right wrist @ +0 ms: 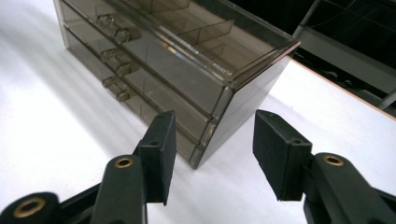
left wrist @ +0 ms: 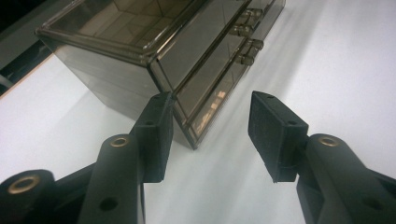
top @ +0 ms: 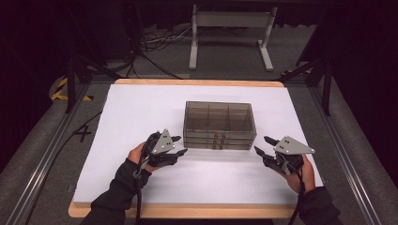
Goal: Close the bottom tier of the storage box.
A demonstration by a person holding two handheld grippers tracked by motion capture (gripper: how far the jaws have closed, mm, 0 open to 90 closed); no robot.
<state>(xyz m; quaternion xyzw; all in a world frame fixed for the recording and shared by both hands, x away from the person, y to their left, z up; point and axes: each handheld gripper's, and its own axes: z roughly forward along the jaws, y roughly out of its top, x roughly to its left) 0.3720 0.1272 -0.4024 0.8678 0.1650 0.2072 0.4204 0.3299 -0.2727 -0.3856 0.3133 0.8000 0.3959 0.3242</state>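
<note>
1. High view: a smoky clear drawer box sits mid-table on the white sheet, its knobbed front facing 6 o'clock. The left gripper hovers at the box's 8 o'clock, just beside its front-left corner; the right gripper hangs at 4 o'clock, near the front-right corner. Both have their jaws spread and hold nothing

2. Left gripper view: the jaws stand wide apart, empty. The box rises at 11 o'clock, its near front corner just by the left jaw's tip; whether they touch cannot be told. The drawer knobs lie off at 1 o'clock, well beyond the jaws

3. Right gripper view: the jaws gape, empty, and frame the box's near front corner at 12 o'clock, apart from it. Three knobs are stacked at 10 o'clock

4. Judged step: closing in on the box, likely to steady it and pull a drawer. To do it well, one gripper should brace a side wall low down so the light box cannot slide, while the other lines up squarely with a single knob, jaws on either side, closes gently and pulls straight toward 6 o'clock, not upward
</note>
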